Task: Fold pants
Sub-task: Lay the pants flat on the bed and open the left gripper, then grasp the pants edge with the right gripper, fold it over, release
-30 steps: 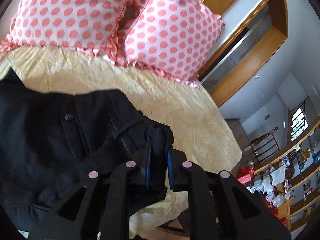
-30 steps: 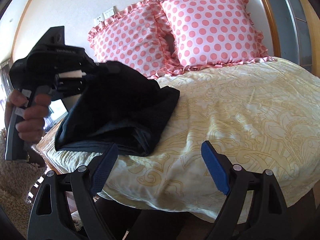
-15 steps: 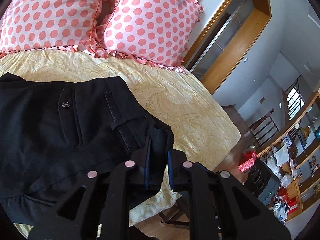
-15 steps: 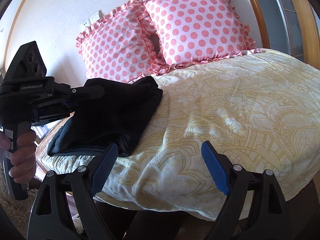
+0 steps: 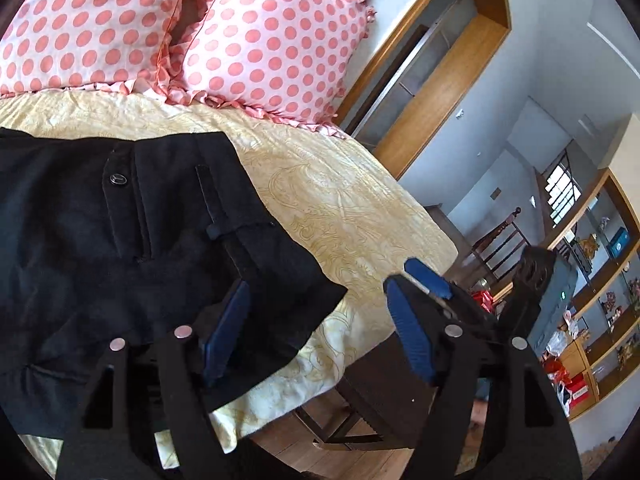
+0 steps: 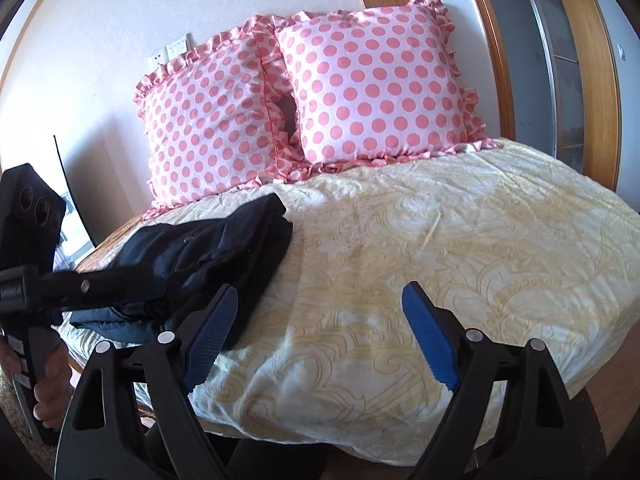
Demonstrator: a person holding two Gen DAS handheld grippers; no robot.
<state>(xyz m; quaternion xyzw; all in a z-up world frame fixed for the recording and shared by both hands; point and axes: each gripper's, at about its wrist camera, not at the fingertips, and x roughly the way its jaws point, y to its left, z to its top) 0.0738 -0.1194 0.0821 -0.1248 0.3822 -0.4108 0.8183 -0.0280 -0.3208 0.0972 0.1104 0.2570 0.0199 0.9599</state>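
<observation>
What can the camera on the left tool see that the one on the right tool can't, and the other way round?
Only the left wrist view shows the pants' button, the room's shelves and a wooden chair. Only the right wrist view shows the hand gripping the left tool's handle, and the wall sockets. Both show the folded black pants on the yellow bedspread, the two polka-dot pillows, and wide-apart blue pads holding nothing; the left tool is opening.
</observation>
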